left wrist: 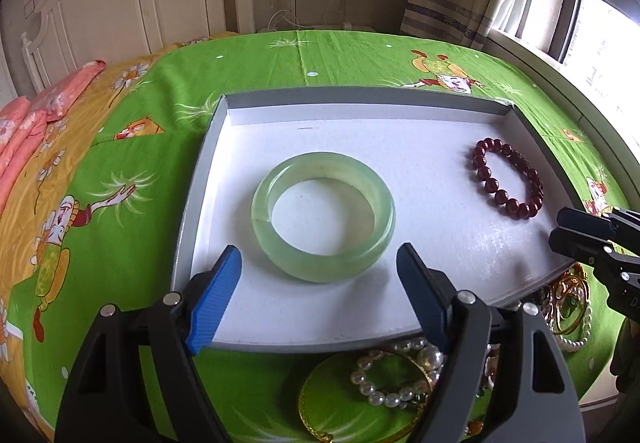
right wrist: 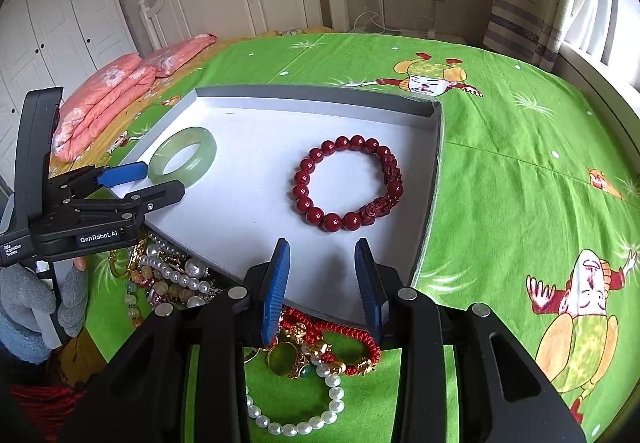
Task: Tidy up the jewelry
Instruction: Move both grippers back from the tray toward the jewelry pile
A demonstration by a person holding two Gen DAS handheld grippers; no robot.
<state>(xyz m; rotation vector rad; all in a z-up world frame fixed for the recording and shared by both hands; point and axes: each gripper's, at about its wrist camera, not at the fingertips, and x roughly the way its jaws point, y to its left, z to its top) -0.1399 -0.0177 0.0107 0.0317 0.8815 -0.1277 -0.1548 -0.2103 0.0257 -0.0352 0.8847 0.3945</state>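
Centre frame, a green bangle [left wrist: 323,217] lies in the white tray [left wrist: 400,131]; left gripper [left wrist: 318,295] gapes empty below it

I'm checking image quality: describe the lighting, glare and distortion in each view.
Left wrist view: the window is blown out white, daylight from the right, the tray edges bowed by the fisheye. Right wrist view: even light, a soft shadow under the red bracelet, bed curved, corners vignetted dark.

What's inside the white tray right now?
Tray holds a green jade bangle and red bead bracelet, apart. Nothing else visible; the near edge is partly hidden by gripper fingers.
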